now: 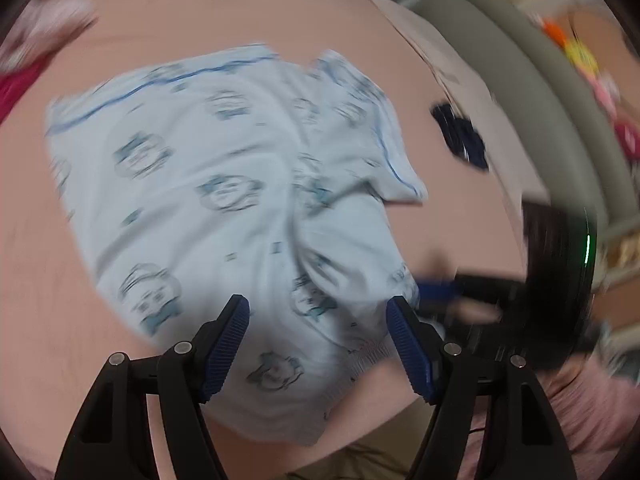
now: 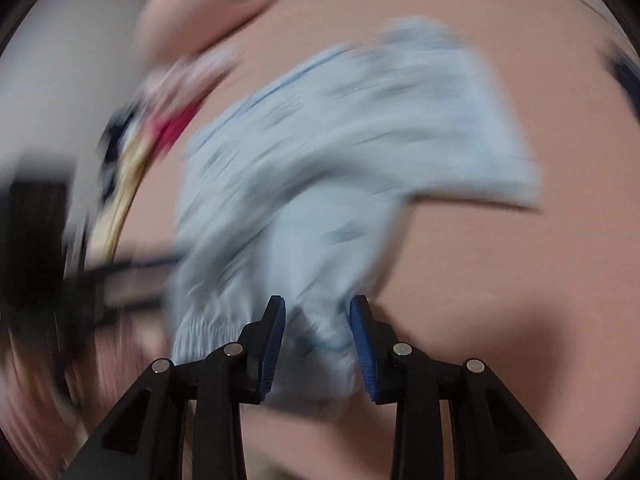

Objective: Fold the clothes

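Note:
A light blue garment [image 1: 224, 184] printed with small faces lies spread on a peach-pink surface [image 1: 60, 280], its elastic waistband nearest me. My left gripper [image 1: 318, 314] hangs just above that near end, open wide, with cloth under the gap but nothing pinched. In the right wrist view, which is heavily blurred, the same garment [image 2: 340, 152] rises in a bunch toward my right gripper [image 2: 318, 320]. Its blue pads [image 2: 276, 340] press on a thick fold of cloth from both sides. The right gripper [image 1: 436, 290] also shows as a blur at the garment's right edge.
Red and pink clothes [image 1: 16, 84] lie at the far left, also seen as a blurred pile [image 2: 160, 120]. A dark navy item [image 1: 460, 136] rests to the right near a grey-green padded edge [image 1: 532, 92]. A person's pink sleeve [image 1: 588, 420] is at lower right.

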Available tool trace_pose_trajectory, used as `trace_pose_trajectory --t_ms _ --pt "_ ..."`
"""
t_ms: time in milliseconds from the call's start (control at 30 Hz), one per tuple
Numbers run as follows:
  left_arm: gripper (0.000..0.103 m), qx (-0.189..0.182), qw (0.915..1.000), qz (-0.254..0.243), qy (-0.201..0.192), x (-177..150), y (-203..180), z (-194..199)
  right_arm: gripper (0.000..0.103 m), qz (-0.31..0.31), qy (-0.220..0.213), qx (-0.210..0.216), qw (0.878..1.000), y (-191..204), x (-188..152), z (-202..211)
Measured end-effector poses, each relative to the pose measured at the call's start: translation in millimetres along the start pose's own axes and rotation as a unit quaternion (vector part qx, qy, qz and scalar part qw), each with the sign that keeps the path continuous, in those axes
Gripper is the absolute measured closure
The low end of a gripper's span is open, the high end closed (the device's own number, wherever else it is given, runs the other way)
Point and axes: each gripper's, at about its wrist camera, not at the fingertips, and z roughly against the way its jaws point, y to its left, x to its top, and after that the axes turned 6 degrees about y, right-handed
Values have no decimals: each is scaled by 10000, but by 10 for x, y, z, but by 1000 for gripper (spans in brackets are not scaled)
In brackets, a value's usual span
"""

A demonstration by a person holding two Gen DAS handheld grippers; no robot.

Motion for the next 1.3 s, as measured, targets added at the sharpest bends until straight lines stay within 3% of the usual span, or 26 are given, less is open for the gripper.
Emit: trace_pose_trajectory --t_ms 67,133,233,267,300,433,467,500,667,800,1100,1200,1267,1300 --pt "33 -178 9997 143 66 -17 26 -10 70 133 45 -226 9996 63 -5 -88" --pt "33 -249 9994 0 235 -30 -80 -99 70 -362 -109 -30 9993 -87 7 -6" --pt "34 141 9964 -579 598 -56 -364 -335 70 -726 -281 -269 9966 -254 47 47" --pt "47 297 9941 -725 752 -69 -433 -434 70 -739 -321 -371 9961 -283 26 65" --pt "75 397 9920 -787 909 -81 -471 -535 70 -824 -427 -421 9948 -312 19 91" --pt "84 380 9930 -615 937 -91 -466 -617 70 -1140 -629 -557 9899 -476 -66 279" --pt "96 282 9943 -571 857 -85 -460 -582 70 -1165 -627 -630 9892 -514 -88 319" --pt "99 232 9953 -561 760 -77 -460 -537 70 -1187 -627 -692 9885 -546 -104 352" --pt "100 378 9969 -633 264 -2 -438 -46 70 -1035 -807 -597 9896 -417 46 410" --pt "100 593 9962 -592 236 -115 -292 223 70 -501 -879 -438 9939 -102 155 356" --pt "99 662 9937 85 895 -494 213 -214 65 -256 -538 -504 9970 -14 127 177" --pt "98 801 9925 -52 918 -428 126 -155 63 -228 -437 -529 9974 -15 110 141" --pt "98 1146 9902 -236 760 -351 29 -13 63 -256 -396 -537 9974 -35 96 131" --pt "97 1336 9880 -443 628 -308 -50 66 63 -570 -553 -484 9957 -175 74 218"
